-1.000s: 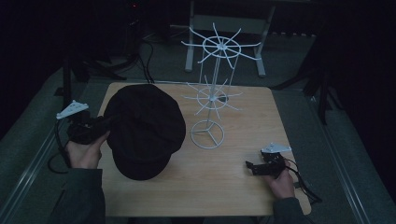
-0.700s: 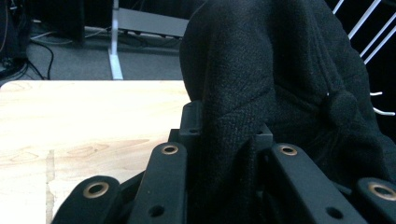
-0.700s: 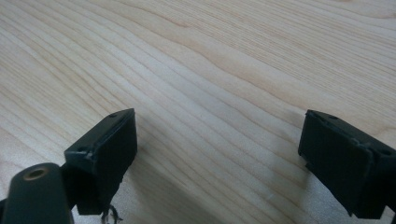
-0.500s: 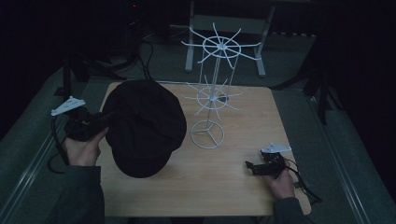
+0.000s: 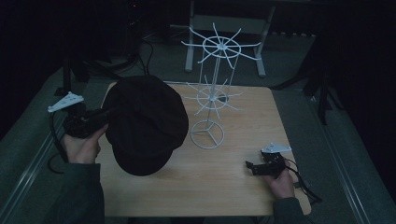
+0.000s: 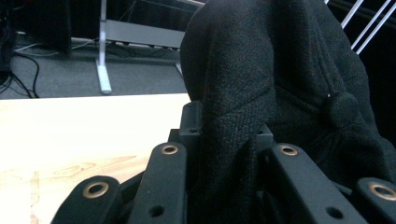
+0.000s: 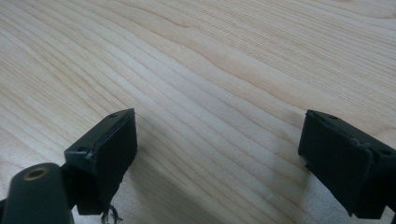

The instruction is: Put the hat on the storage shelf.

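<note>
Black wool fabric of a flat cap [image 5: 144, 122] is clamped between the jaws of the left gripper [image 5: 88, 122], which a hand [image 5: 81, 147] holds just off the left edge of the desk [image 5: 243, 140]. The cap hangs over the left part of the desk, its crown facing up toward the high view and its brim pointing toward the near edge. In the left gripper view the cloth [image 6: 280, 88] is bunched and pinched between the two jaws, with a fabric button visible on the crown. A white wire display stand [image 5: 212, 93] stands near the middle of the desk on a round base, with two tiers of radiating hooks; the cap lies just beside it to the left, and whether they touch cannot be told. The right gripper [image 5: 261, 167] rests low at the near right corner of the desk, held by the other hand [image 5: 281, 183]. Its jaws stand wide apart over bare pale wood [image 7: 224, 70], holding nothing.
</note>
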`<act>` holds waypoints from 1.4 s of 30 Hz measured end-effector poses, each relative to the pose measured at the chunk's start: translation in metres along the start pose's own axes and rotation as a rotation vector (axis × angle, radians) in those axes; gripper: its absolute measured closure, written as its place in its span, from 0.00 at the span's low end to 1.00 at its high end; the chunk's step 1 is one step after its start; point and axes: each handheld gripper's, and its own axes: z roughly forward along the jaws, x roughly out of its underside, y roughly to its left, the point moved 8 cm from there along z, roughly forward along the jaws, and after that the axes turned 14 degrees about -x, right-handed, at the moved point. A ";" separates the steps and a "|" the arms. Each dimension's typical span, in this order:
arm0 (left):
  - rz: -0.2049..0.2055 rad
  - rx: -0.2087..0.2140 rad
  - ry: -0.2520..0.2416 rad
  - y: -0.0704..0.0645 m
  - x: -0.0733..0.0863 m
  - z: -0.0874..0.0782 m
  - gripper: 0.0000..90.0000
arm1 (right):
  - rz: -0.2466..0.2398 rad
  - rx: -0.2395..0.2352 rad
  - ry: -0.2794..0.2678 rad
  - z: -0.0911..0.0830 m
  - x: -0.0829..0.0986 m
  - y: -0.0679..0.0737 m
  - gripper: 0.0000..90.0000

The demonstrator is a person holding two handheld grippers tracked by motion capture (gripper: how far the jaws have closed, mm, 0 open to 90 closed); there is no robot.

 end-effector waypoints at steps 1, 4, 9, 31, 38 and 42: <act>0.001 0.002 -0.001 -0.001 -0.001 0.000 0.85 | 0.000 0.000 0.000 0.000 0.000 0.000 0.13; -0.003 0.012 -0.004 -0.002 -0.003 0.000 0.85 | 0.000 0.000 0.000 0.000 0.000 0.000 0.13; 0.000 0.022 -0.008 -0.005 -0.006 -0.001 0.85 | 0.000 0.000 0.000 0.000 0.000 0.000 0.13; 0.002 0.071 -0.023 -0.016 -0.019 0.000 0.85 | 0.000 0.000 0.000 0.000 0.000 0.000 0.13; -0.007 0.089 -0.029 -0.020 -0.021 0.002 0.85 | 0.000 0.000 0.000 0.000 0.000 0.000 0.13; -0.014 0.105 -0.038 -0.022 -0.023 0.002 0.85 | 0.000 0.000 0.000 0.000 0.000 0.000 0.13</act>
